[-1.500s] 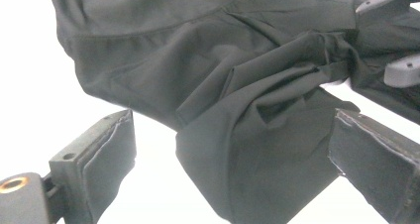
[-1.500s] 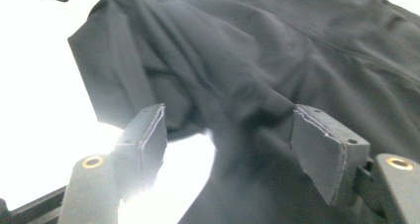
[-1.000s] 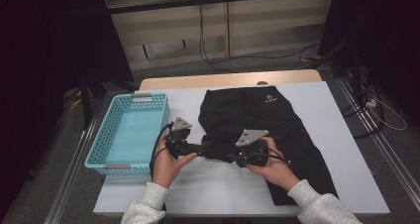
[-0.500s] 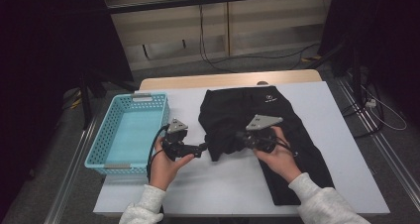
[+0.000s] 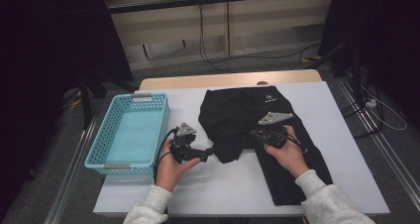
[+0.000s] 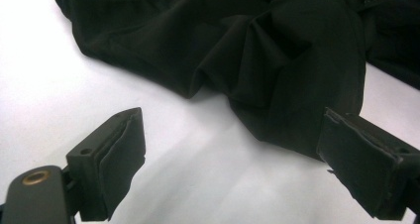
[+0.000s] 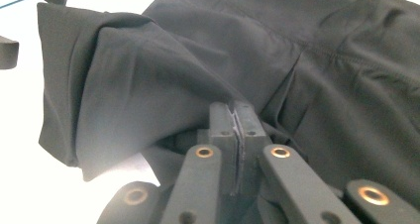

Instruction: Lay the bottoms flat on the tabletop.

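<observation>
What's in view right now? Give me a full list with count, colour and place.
garment: one, black, partly folded on the table's middle and right, a small white logo near its far edge
basket: one, light blue, on the table's left side, nothing visible in it
table: one, white top, wooden strip along its far edge
cables: a few, dark, on the floor beyond the table
left gripper: one, black, fingers open just short of the garment's left fold, nothing between them
right gripper: one, black, fingers shut on a pinch of the garment
hands: two, in pale grey sleeves, coming in from the near edge
</observation>
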A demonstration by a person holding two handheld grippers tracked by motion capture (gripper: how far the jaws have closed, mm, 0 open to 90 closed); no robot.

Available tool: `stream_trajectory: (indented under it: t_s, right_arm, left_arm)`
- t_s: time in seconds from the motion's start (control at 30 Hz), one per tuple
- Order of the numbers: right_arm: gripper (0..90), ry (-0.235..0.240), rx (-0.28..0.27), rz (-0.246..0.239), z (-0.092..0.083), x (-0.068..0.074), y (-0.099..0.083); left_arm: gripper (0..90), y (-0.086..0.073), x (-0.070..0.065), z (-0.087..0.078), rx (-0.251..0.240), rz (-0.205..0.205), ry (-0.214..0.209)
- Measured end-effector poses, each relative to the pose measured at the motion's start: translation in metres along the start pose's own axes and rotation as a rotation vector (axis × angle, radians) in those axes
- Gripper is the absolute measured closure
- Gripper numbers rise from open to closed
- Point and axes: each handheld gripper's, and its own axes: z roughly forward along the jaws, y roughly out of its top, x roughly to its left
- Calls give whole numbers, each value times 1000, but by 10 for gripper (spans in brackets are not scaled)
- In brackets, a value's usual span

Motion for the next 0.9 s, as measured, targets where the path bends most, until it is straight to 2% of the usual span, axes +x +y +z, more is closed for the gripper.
stream_trajectory:
  t_s: [0.1, 0.17, 0.33, 0.47, 0.6, 0.8, 0.83, 0.9]
  right_arm:
    - [801, 28, -11, -1, -3, 2, 0]
    - [755, 26, -9, -20, -4, 7, 2]
    - [582, 27, -26, -52, -11, 17, 5]
    - [509, 41, -62, -72, -21, 23, 7]
    - [508, 70, -63, -110, -21, 37, 7]
    - [622, 158, -52, -172, -15, 66, 13]
    - [628, 185, -39, -184, -11, 72, 13]
    - [607, 187, -19, -197, -2, 80, 12]
  left_arm:
    - [113, 1, 0, -2, -8, 2, 7]
    - [114, 1, 0, -2, -13, -4, 7]
    - [119, 2, -2, -1, -6, 13, 14]
    - [117, 3, -1, -3, -16, 7, 25]
    - [111, 5, 3, -6, -26, 2, 39]
    - [106, 6, 4, -11, -44, -13, 52]
    - [105, 5, 5, -11, -45, -13, 54]
    - [105, 4, 5, -10, -43, -21, 56]
